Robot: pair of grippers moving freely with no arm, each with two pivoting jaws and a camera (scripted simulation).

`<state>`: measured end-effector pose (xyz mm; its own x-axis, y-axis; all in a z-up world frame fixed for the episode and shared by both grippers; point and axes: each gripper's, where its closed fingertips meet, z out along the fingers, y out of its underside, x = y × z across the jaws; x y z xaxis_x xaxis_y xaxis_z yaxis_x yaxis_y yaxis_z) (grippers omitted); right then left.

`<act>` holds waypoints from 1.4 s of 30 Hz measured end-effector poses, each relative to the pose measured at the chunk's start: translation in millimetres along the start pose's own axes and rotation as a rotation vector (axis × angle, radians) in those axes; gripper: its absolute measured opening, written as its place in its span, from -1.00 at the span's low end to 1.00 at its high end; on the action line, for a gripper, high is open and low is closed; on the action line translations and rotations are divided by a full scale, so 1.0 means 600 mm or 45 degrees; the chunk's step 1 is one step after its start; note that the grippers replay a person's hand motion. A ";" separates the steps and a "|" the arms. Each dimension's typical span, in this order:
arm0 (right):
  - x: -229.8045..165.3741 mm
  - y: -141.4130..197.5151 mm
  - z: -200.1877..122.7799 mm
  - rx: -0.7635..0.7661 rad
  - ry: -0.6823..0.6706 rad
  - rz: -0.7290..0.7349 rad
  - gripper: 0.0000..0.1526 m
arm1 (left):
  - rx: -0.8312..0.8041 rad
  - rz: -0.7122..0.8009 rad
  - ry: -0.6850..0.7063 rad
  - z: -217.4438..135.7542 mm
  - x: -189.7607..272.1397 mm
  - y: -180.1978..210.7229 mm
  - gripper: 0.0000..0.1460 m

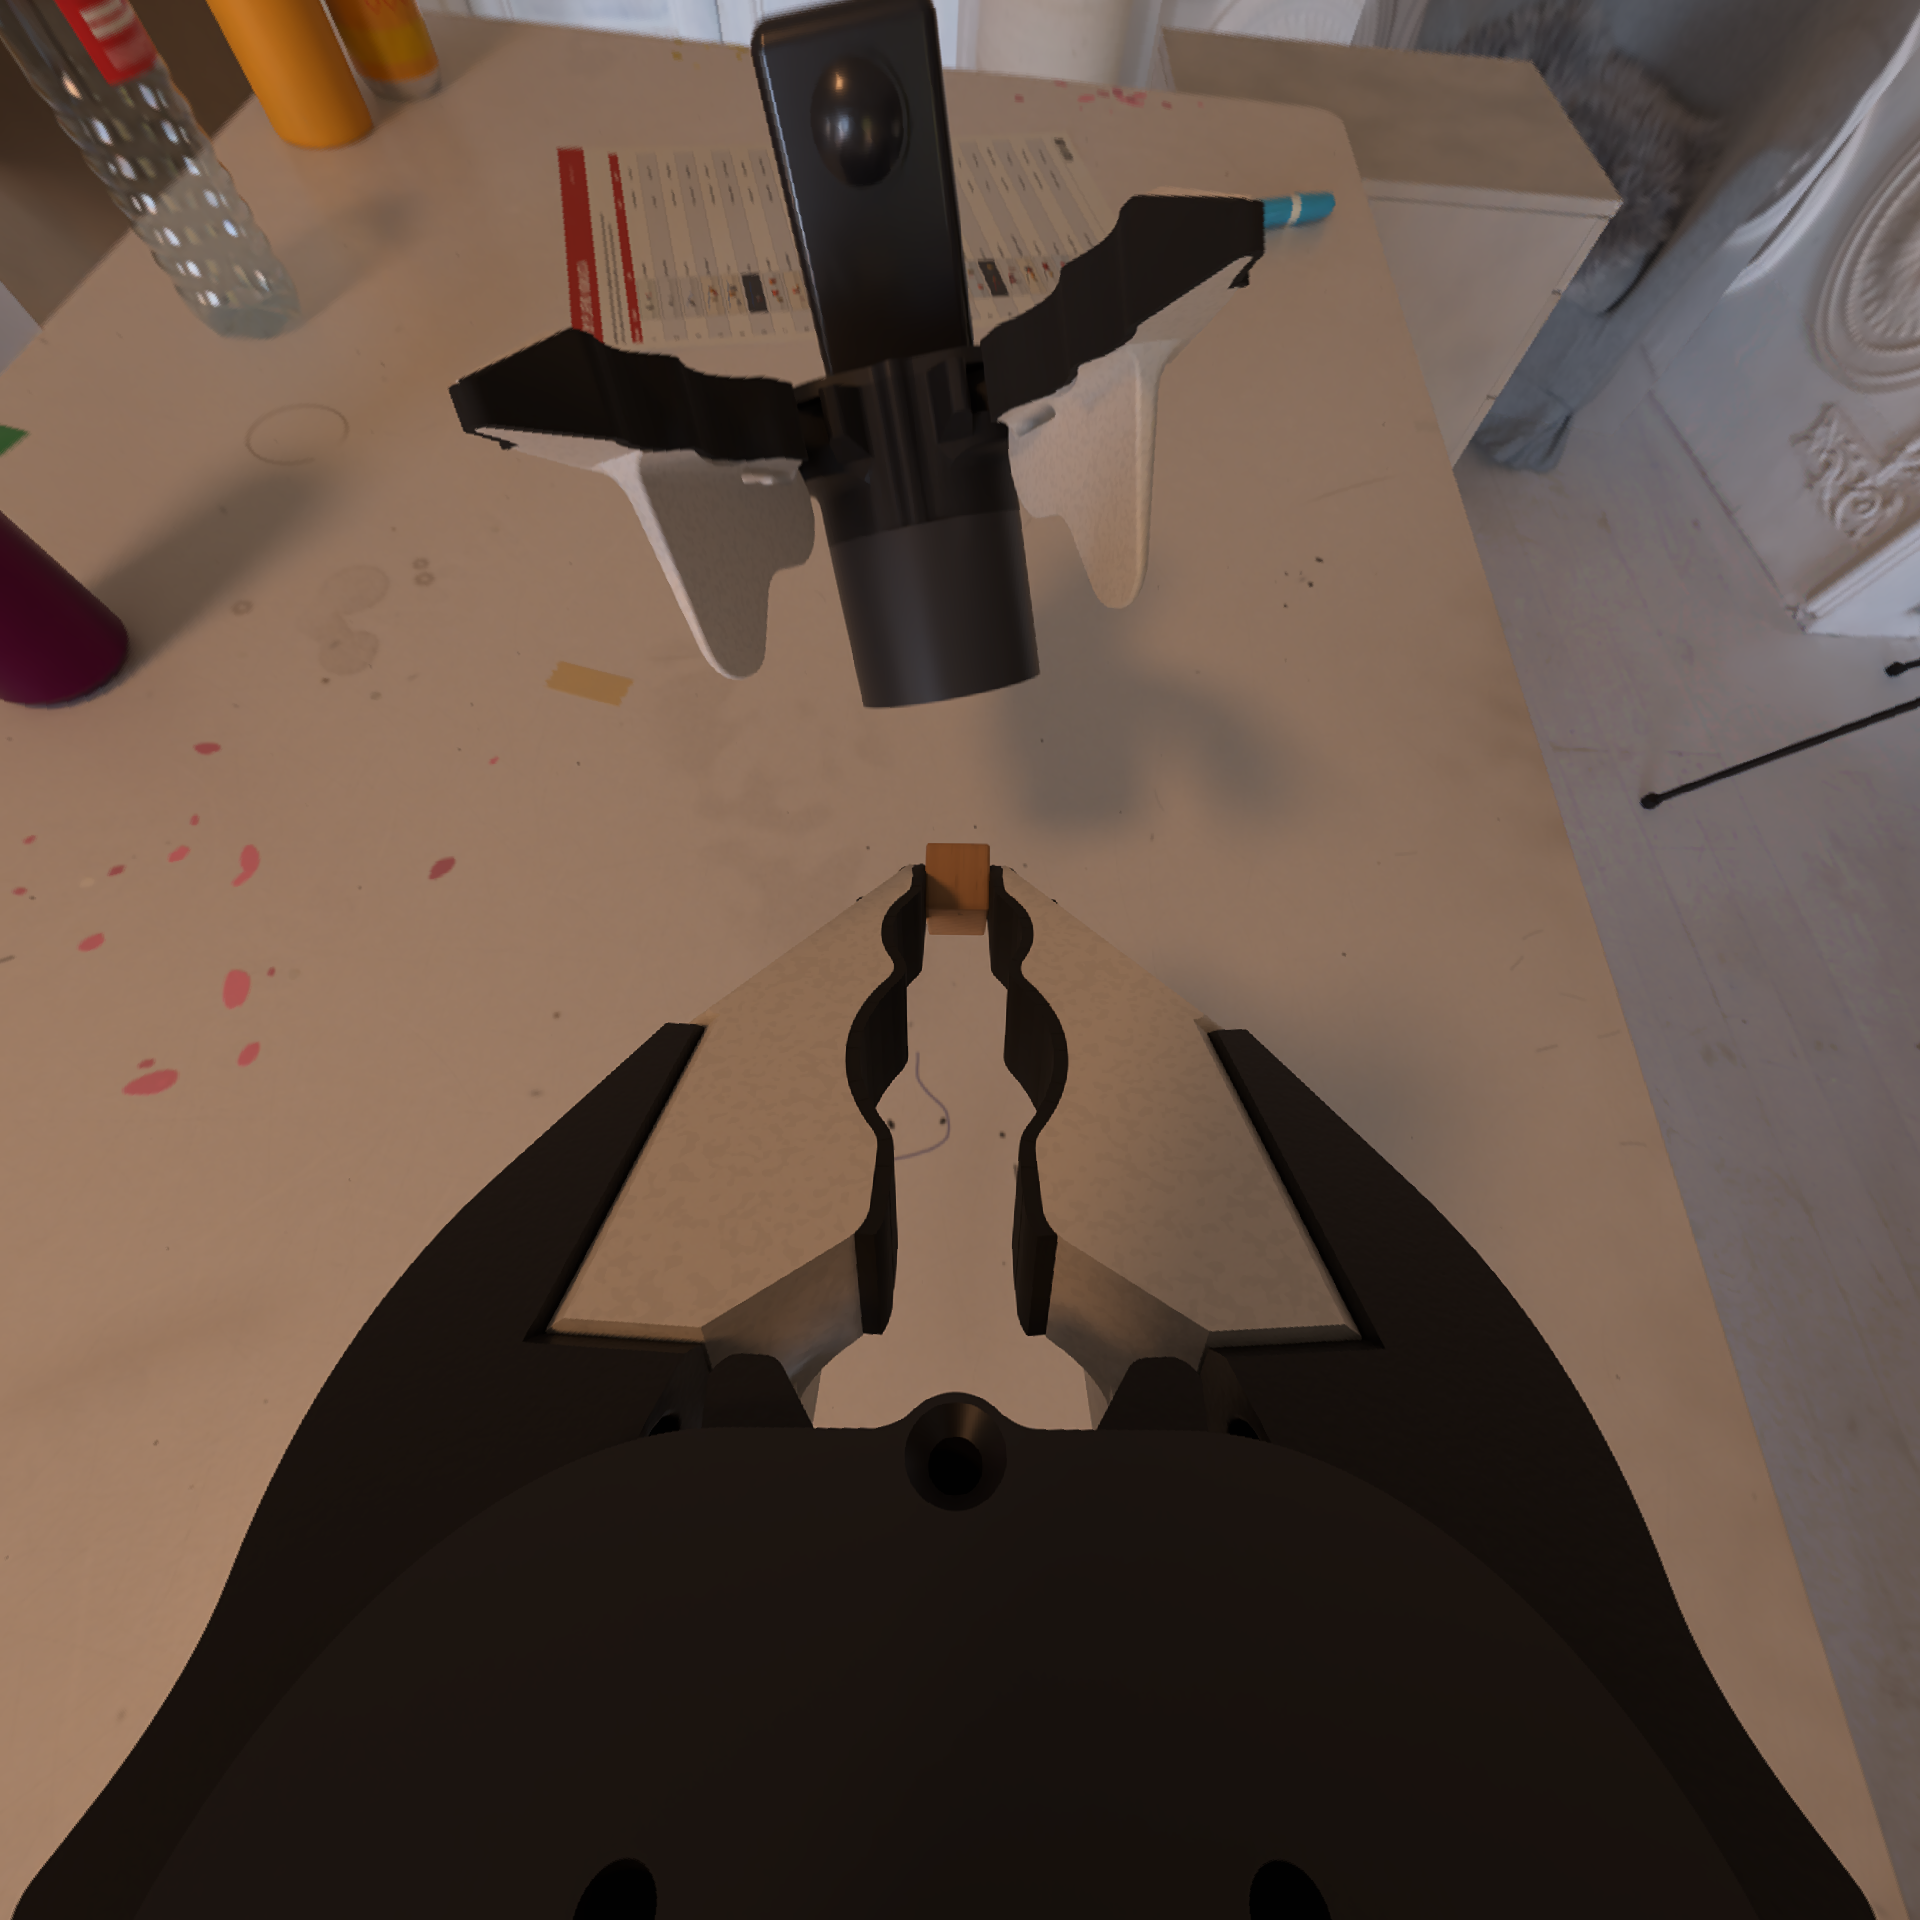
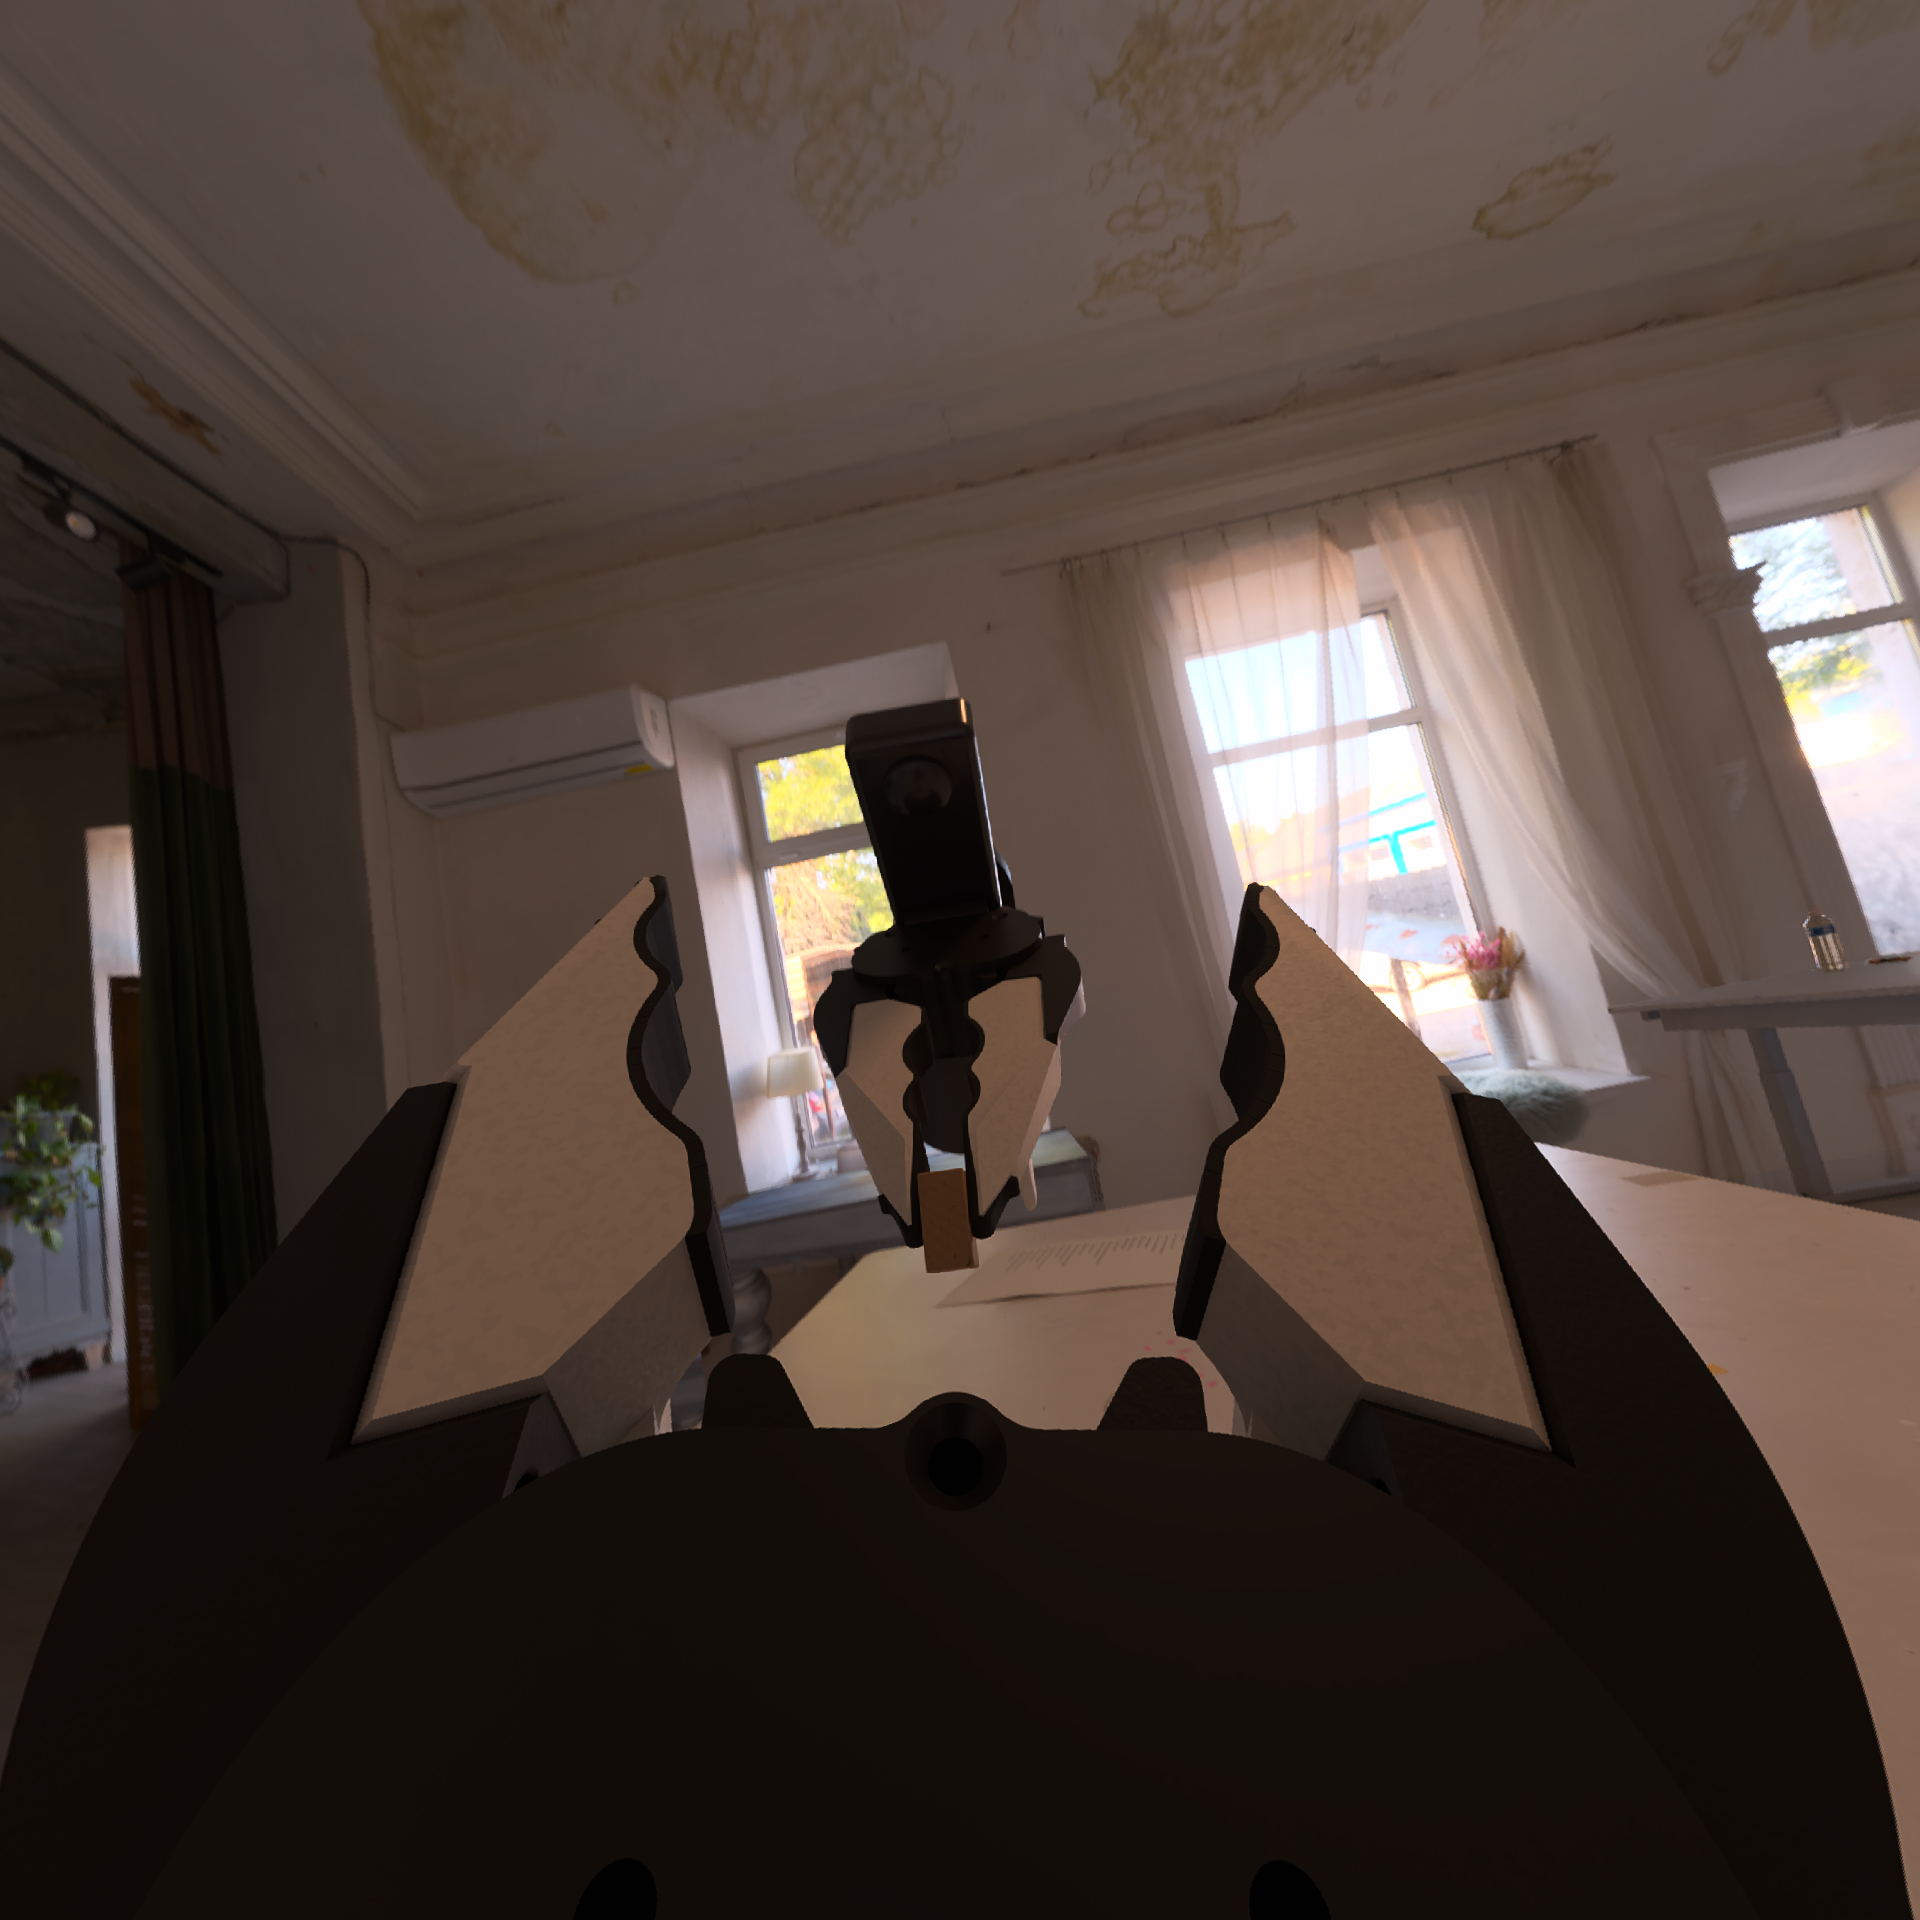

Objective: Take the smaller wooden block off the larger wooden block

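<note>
My left gripper (image 1: 956, 883) is shut on a small wooden block (image 1: 956, 864) and holds it above the pale table (image 1: 1299, 1039). The right wrist view shows the same hold from the front: the left gripper (image 2: 951, 1226) points down with the block (image 2: 949, 1247) sticking out below its tips, clear of the table (image 2: 1714, 1299). My right gripper (image 2: 954, 899) is wide open, empty and tilted up towards the left one. It hovers over the table's middle in the left wrist view (image 1: 894, 457). No larger wooden block shows in either view.
A clear bottle (image 1: 156, 187) and orange cylinders (image 1: 296, 73) stand at the far left, with a dark purple cylinder (image 1: 42, 623) nearer. A printed sheet (image 1: 675, 249) and a blue marker (image 1: 1299, 208) lie at the back. The table's edge (image 1: 1455, 582) runs along the right.
</note>
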<state>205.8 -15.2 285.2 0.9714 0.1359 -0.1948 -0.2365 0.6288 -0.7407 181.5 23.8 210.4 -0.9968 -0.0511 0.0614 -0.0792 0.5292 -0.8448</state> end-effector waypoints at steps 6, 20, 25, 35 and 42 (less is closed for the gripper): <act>-0.003 -0.007 -0.001 0.037 -0.009 0.010 0.39 | 0.063 -0.032 0.049 0.004 0.006 -0.014 -0.85; -0.005 0.008 -0.005 -0.121 0.031 -0.066 0.41 | 0.084 0.045 -0.047 -0.014 0.000 -0.029 -0.85; -0.007 0.023 -0.001 -0.243 0.059 -0.119 0.41 | 0.035 0.077 -0.055 -0.026 0.001 -0.026 -0.85; 0.001 0.066 -0.009 -0.527 0.140 -0.195 0.41 | -0.041 0.129 -0.091 -0.046 -0.006 -0.016 -0.85; 0.000 0.079 -0.005 -0.598 0.143 -0.228 0.41 | -0.110 0.167 -0.109 -0.048 -0.006 -0.002 -0.85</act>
<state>194.3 12.4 248.1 0.9953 -0.0417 -0.0872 -0.0760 0.2191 -0.9727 184.8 47.6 226.8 -0.9944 -0.0469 -0.0950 0.0472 0.6067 -0.7935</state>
